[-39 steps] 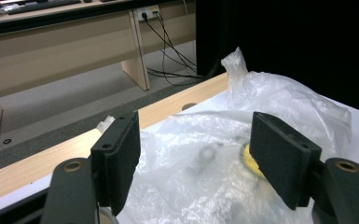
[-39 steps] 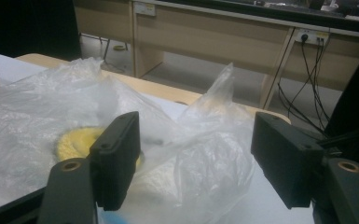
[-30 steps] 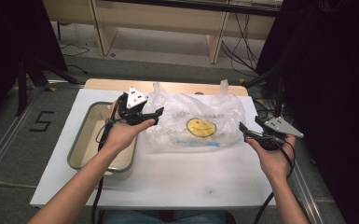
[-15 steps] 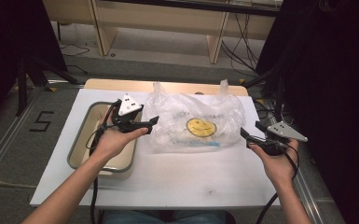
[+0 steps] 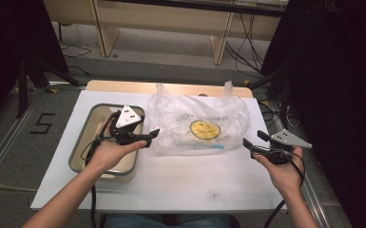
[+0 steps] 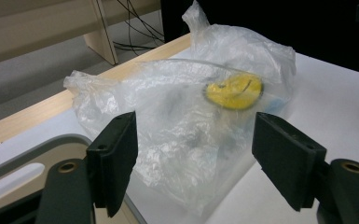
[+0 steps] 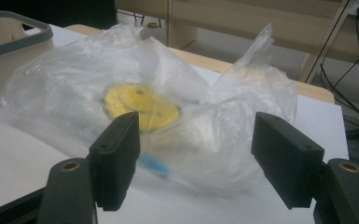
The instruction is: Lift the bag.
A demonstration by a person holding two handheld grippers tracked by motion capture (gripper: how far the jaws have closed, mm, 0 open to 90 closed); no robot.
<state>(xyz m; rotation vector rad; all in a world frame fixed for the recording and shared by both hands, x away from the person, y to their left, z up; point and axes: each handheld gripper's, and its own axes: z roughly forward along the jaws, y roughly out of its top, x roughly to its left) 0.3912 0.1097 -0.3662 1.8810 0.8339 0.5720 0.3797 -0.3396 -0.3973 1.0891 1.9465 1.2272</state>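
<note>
A crumpled clear plastic bag (image 5: 197, 126) with a yellow smiley face (image 5: 205, 128) lies on the white table (image 5: 185, 180), with dim shapes inside it. My left gripper (image 5: 149, 137) hovers over the right rim of a beige tub (image 5: 80, 137). It stands open, pointing at the bag's left side without touching it. My right gripper (image 5: 253, 139) is open just off the bag's right edge. The left gripper view has the bag (image 6: 186, 121) between and beyond the spread jaws of that gripper (image 6: 198, 158). In the right gripper view, the bag (image 7: 191, 116) lies ahead of the open right gripper (image 7: 196, 158).
The grey-rimmed tub (image 6: 28, 151) stands left of the bag and also appears at far left (image 7: 9, 42). A wooden strip (image 5: 123, 87) borders the table's far edge. Bare white tabletop stretches along the near side. Cables lie on the floor behind.
Both grippers have drawn back toward the near edge of the table, away from the bag. The left one has also shifted left over the tub. The bag has not moved.
</note>
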